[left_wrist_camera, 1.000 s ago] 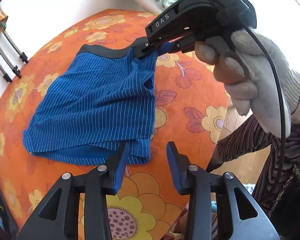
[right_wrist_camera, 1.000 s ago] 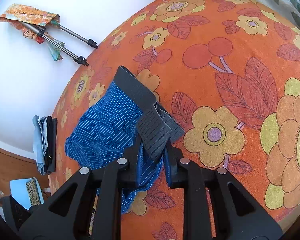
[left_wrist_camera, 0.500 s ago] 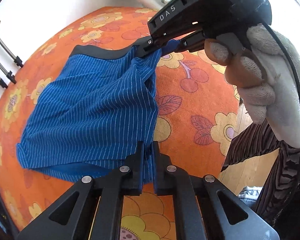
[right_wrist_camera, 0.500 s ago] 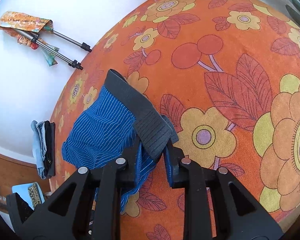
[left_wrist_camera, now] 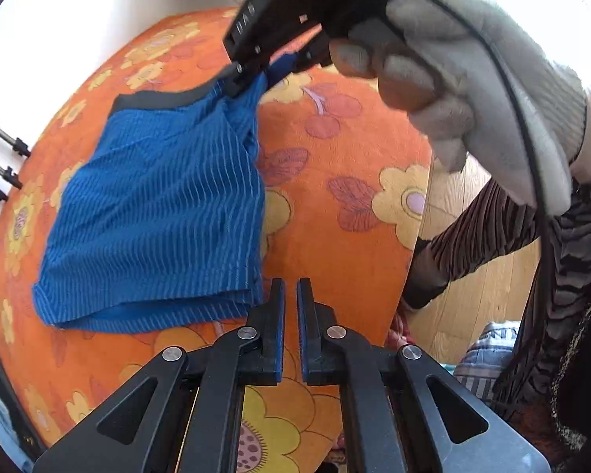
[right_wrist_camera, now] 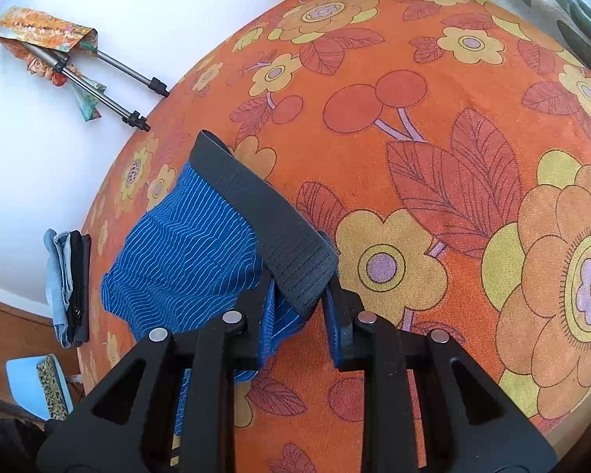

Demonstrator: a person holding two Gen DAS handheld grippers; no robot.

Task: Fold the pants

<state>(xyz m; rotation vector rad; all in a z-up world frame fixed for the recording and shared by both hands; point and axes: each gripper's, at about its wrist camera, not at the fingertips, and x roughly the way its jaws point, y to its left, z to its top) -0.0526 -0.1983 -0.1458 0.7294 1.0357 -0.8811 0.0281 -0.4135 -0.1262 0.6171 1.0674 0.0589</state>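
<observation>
Blue pinstriped pants (left_wrist_camera: 157, 213) with a dark grey waistband (right_wrist_camera: 272, 220) lie on an orange flowered surface (left_wrist_camera: 335, 181). My left gripper (left_wrist_camera: 290, 303) is shut, with a thin gap between the pads, beside the right corner of the hem; no cloth shows between the fingers. My right gripper (right_wrist_camera: 299, 307) is shut on the waistband corner and holds it lifted; it also shows in the left wrist view (left_wrist_camera: 252, 67), held by a gloved hand (left_wrist_camera: 472, 79).
Metal tripod legs (right_wrist_camera: 130, 86) with a patterned cloth lean at the far left. A stack of folded clothes (right_wrist_camera: 67, 283) sits at the surface's left edge. Wooden floor (left_wrist_camera: 472, 276) lies beyond the right edge. A patterned pillow (right_wrist_camera: 563, 4) is at the back.
My left gripper closed on the hem corner, then slid off to the right and now holds nothing. My right gripper stayed shut on the waistband and lifted it a little.
</observation>
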